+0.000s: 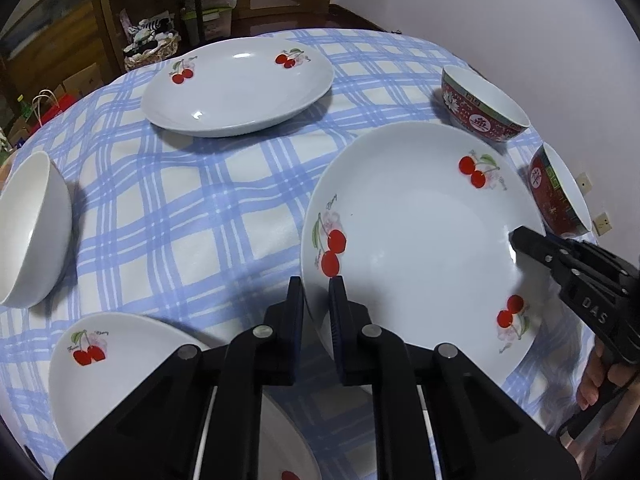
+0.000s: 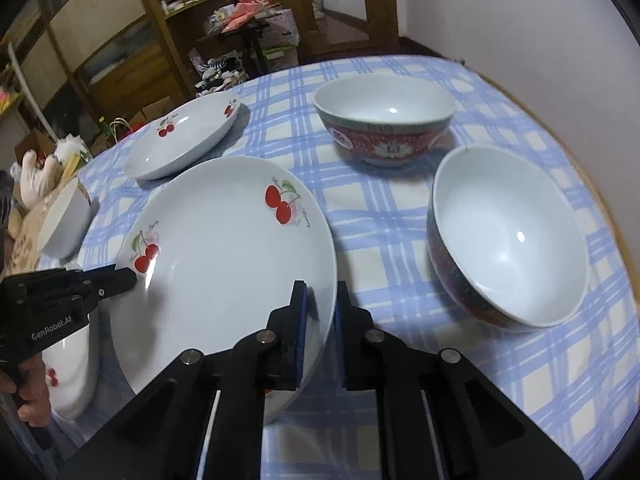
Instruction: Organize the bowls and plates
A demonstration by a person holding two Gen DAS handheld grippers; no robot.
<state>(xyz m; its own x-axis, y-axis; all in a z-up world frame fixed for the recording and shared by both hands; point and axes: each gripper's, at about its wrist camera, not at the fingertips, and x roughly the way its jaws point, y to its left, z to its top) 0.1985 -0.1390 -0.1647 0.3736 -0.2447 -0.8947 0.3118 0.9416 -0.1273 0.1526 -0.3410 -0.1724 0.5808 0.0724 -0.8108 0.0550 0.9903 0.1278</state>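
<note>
The big cherry plate (image 1: pixel 420 240) lies right of centre on the checked tablecloth (image 1: pixel 180 220), each gripper pinching its rim: the left gripper (image 1: pixel 316 300) at the near-left edge, the right gripper (image 2: pixel 322 304) opposite. The lift likely goes best with both hands rising together, plate level. The right wrist view shows both red bowls' (image 2: pixel 384 128) insides whole; the left shows a near plate (image 1: pixel 120 368) at lower left.

I see a white plate (image 1: pixel 420 240) with red cherries at my black tools, red patterned bowls (image 2: pixel 384 128) beyond, and a blue-checked cloth (image 1: pixel 192 208).
</note>
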